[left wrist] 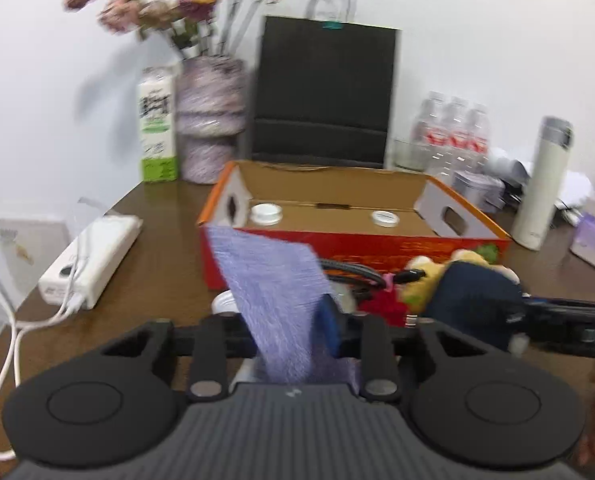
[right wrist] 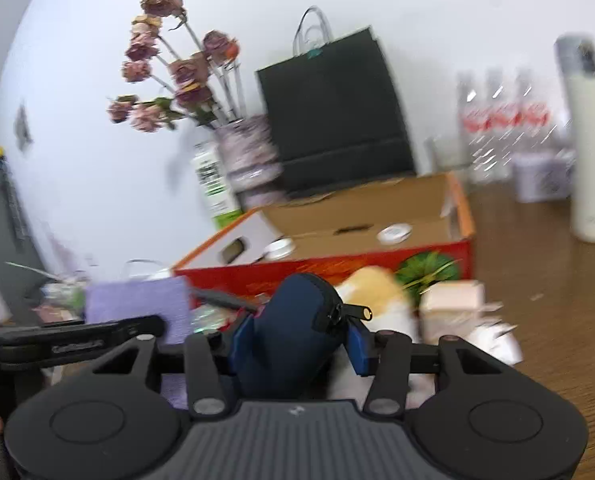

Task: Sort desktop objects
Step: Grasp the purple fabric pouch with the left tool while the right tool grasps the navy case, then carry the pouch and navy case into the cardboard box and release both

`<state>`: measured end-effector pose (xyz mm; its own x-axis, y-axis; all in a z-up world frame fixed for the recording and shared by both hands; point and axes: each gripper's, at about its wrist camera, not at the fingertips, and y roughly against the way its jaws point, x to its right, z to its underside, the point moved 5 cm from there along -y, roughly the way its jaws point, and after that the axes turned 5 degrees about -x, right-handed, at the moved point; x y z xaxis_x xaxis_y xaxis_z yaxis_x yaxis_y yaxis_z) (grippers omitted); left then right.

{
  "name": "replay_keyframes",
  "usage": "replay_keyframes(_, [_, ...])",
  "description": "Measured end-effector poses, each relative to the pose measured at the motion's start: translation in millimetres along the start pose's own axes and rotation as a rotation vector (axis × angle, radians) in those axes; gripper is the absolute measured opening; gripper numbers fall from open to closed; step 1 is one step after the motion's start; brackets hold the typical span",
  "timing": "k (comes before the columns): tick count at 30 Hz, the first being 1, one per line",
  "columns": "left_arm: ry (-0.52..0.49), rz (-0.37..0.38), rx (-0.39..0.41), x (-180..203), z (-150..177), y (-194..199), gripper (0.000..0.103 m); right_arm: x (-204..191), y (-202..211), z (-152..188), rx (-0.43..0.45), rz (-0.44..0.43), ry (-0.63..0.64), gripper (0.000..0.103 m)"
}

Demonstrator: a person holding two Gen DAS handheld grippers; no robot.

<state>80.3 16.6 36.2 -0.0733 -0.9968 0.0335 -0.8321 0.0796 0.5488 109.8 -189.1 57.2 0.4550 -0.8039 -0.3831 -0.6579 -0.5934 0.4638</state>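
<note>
A purple cloth (left wrist: 273, 288) stands up between the fingers of my left gripper (left wrist: 297, 324), which is shut on it; one blue pad (left wrist: 330, 322) shows at its right edge. My right gripper (right wrist: 301, 344) is shut on a dark blue zip pouch (right wrist: 297, 312), with a blue pad on each side. Both are just in front of the red and orange cardboard box (left wrist: 337, 242), open at the top, with two white round lids (left wrist: 266, 213) on its floor. The left wrist view also shows the pouch (left wrist: 473, 300), and the right wrist view shows the cloth (right wrist: 137, 304).
A yellow plush toy (left wrist: 429, 276), black cables (left wrist: 349, 270) and a red item lie before the box. A white power bank (left wrist: 93, 256) with its cord is at the left. Behind stand a carton (left wrist: 157, 128), flower vase (left wrist: 209, 120), black bag (left wrist: 325, 88), water bottles (left wrist: 453, 132) and white flask (left wrist: 541, 184).
</note>
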Motion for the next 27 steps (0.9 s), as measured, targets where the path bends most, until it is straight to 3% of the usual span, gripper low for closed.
replay_keyframes(3, [-0.032, 0.033, -0.003, 10, 1, 2, 0.008, 6, -20, 2, -0.069, -0.029, -0.050, 0.049])
replay_keyframes(4, [-0.025, 0.057, -0.019, 12, 2, 4, 0.003, 7, -22, 2, -0.075, -0.003, -0.065, 0.040])
replay_keyframes(7, [0.040, 0.114, -0.008, 12, 0, 21, 0.002, -3, -2, -1, -0.007, 0.005, -0.033, 0.026])
replay_keyframes(10, [0.022, 0.132, 0.052, 15, -3, 53, 0.002, -18, 32, -4, 0.073, 0.018, -0.017, 0.020])
replay_keyframes(19, [0.050, 0.147, 0.242, 23, -7, 150, 0.002, -51, 117, 27, 0.186, 0.247, 0.152, 0.018])
replay_keyframes(22, [0.049, 0.159, 0.257, 23, -6, 165, 0.002, -57, 145, 44, 0.205, 0.318, 0.182, 0.018])
replay_keyframes(27, [0.096, 0.157, 0.212, 25, 4, 164, 0.002, -60, 178, 52, 0.252, 0.334, 0.179, 0.018])
